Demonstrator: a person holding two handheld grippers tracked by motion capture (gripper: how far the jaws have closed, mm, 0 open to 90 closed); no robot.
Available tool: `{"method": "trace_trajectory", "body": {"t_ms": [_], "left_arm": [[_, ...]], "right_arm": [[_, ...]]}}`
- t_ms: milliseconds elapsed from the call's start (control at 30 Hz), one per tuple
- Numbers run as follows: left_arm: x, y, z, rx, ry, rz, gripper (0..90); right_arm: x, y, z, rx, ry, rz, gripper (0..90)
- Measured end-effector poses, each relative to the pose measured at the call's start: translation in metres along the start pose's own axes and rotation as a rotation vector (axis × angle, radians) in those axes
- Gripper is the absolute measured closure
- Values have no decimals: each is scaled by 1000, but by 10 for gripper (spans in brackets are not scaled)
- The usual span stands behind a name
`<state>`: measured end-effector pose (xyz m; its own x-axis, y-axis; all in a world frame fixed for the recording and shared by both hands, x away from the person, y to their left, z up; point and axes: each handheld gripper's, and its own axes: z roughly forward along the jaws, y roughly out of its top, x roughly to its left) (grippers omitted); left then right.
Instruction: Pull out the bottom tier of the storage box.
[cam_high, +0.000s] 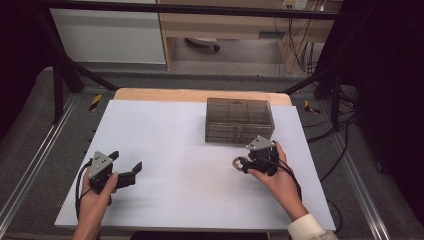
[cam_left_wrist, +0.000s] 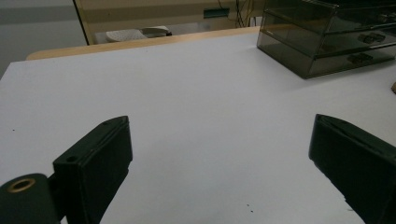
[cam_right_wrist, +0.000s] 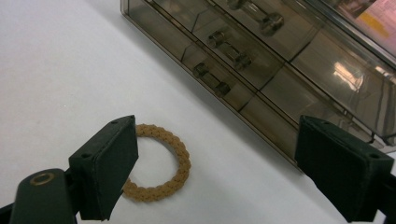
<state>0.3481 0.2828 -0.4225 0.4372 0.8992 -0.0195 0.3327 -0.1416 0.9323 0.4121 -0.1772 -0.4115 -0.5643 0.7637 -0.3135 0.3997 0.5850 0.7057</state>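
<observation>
On the white table (cam_high: 165, 145), front of the smoky drawer box (cam_high: 239, 120), your R gripper (cam_right_wrist: 215, 163) is spread wide w/ braided ring (cam_right_wrist: 161, 163) lying by its one jaw, ungripped. L gripper (cam_left_wrist: 219, 163) also spread, nothing between.

Dim, soft light (dark edges), glare on drawer box (cam_right_wrist: 299, 60).

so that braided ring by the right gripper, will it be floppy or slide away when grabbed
The braided ring looks woven from cord, so it probably flexes a little yet keeps its round shape. It seems thin and light, so a nudge may slide it on the smooth white table. Lying flat, it is unlikely to roll.
</observation>
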Motion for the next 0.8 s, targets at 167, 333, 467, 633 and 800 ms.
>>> {"method": "trace_trajectory", "body": {"t_ms": [167, 333, 467, 633, 800], "left_arm": [[0, 0, 0, 1, -1, 3, 58], [-1, 0, 0, 1, -3, 4, 58], [0, 0, 0, 0, -2, 4, 58], [0, 0, 0, 3, -1, 5, 58], [0, 0, 0, 2, -1, 5, 58]], "right_arm": [[7, 6, -2, 20, -28, 41, 152], [7, 7, 0, 14, -38, 17, 148], [7, 9, 1, 13, -37, -13, 143], [10, 15, 2, -1, -39, -51, 117], [13, 18, 2, 5, 9, -84, 73]]}}
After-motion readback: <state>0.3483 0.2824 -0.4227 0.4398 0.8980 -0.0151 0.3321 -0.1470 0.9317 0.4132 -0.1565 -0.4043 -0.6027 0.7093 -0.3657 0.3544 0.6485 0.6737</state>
